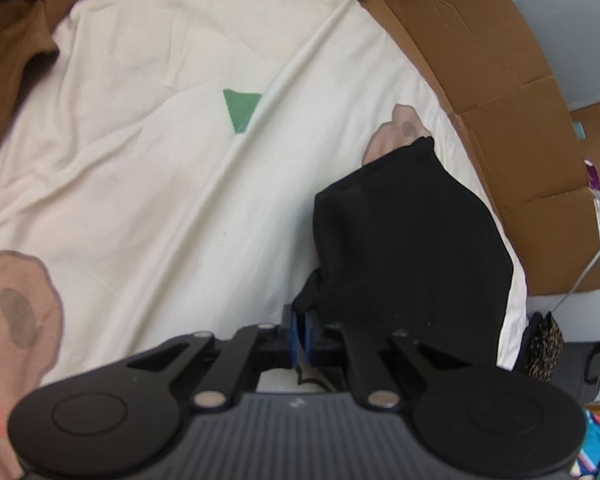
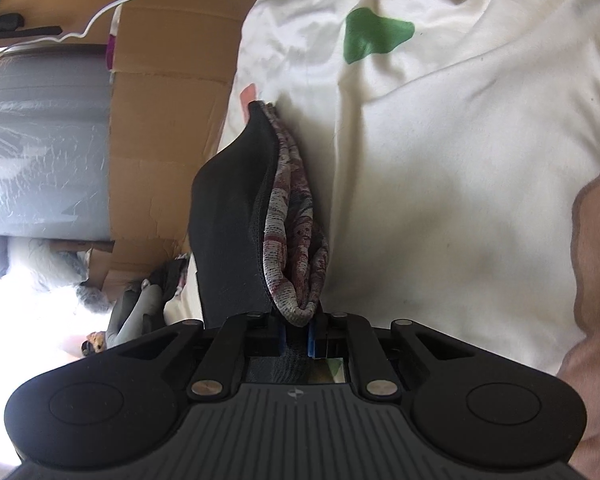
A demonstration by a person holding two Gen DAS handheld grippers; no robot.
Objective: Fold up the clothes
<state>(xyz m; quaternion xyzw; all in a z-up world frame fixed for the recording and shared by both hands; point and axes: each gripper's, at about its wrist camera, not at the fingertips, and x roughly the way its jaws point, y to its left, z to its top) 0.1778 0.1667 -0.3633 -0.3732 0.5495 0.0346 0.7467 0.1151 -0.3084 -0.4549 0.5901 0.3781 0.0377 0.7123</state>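
— While both my tongs are clamped, how far along would you say I am?

— Barely begun, I'd judge. Low in the left view, your left gripper [image 1: 300, 338] has its blue pads pinched nearly together on an edge of the black garment [image 1: 412, 248], which hangs lifted above the cream sheet [image 1: 160, 160].

— And my right gripper [image 2: 298, 334]?

— Closed on the same garment [image 2: 236, 216], its patterned lining bunched at the centre of that view. No fold is made yet.

— Anything farther off? Any writing?

— Brown cloth [image 1: 16, 32] at upper left, cardboard [image 1: 500, 100] at upper right. No readable label anywhere.
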